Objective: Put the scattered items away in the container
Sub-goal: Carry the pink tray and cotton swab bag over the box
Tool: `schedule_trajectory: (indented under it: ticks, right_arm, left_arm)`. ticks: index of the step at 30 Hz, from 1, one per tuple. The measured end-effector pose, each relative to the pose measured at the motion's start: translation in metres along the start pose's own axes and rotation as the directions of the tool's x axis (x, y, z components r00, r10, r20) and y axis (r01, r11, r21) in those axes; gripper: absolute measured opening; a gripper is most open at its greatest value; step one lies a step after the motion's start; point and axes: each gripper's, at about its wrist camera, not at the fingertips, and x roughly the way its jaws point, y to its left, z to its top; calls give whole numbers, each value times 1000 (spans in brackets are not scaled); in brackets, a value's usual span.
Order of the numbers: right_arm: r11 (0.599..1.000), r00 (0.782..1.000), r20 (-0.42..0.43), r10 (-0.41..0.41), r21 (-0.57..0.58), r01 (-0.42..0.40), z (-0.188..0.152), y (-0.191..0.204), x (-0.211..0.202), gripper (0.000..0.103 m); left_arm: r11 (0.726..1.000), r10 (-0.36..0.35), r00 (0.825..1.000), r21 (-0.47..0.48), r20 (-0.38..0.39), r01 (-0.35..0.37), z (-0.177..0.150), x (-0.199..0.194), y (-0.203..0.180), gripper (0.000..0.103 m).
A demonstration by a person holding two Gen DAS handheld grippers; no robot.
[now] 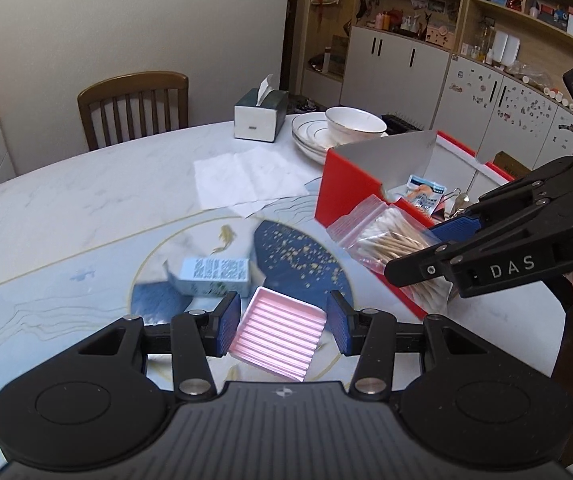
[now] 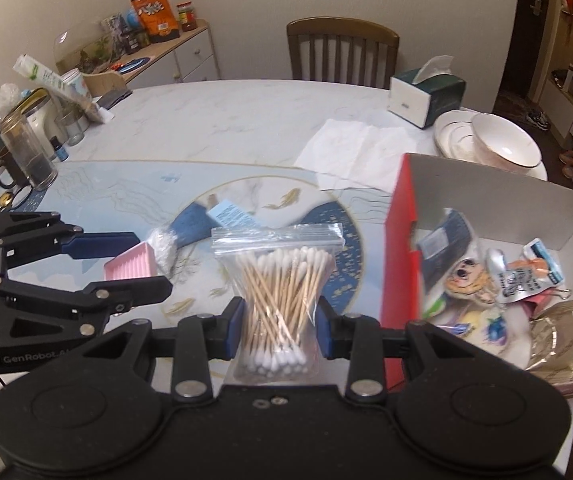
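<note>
The marble table (image 2: pixel 222 120) carries everything here, and on it, off to the right of the right gripper's jaws, stands the red box (image 2: pixel 400 240) — the container, open-topped, already holding a heap of small packets and trinkets. Beyond the jaws of both grippers lie a few sheets of white paper (image 2: pixel 350 148), a tissue box (image 2: pixel 426 96) and a stack of white bowls (image 2: pixel 498 144), none of which looks like part of the tidying.

The right gripper (image 2: pixel 278 330) has its jaws drawn in narrow on a zip bag of cotton swabs (image 2: pixel 282 280), the blue pads pinching the bag at its waist so the sticks fan out above and below. In the left wrist view the bag hangs by the near wall of the box, at about rim height.

The left gripper (image 1: pixel 284 326) holds a pink ridged tray (image 1: pixel 276 334) between its jaws, pads on its two opposite edges; the tray appears to be off the table. Just beyond the left jaw a small pale blue carton (image 1: pixel 214 276) lies on its side, with a crumpled clear wrapper (image 2: pixel 164 248) near it — both not yet collected.

The step in hand looks like carrying two items to the box at once. Next, I judge, each gripper must clear the red rim, get over a free patch inside, and only then let go.
</note>
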Motion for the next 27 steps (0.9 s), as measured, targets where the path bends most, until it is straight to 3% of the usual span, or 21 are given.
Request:
schedule_trajectory:
  ticks: [27]
  right_arm:
    - [995,998,37,-59,77,56,-11,-136,-23,35]
  left_arm:
    - [997,-28,999,76,40,25,70,61,-104,46]
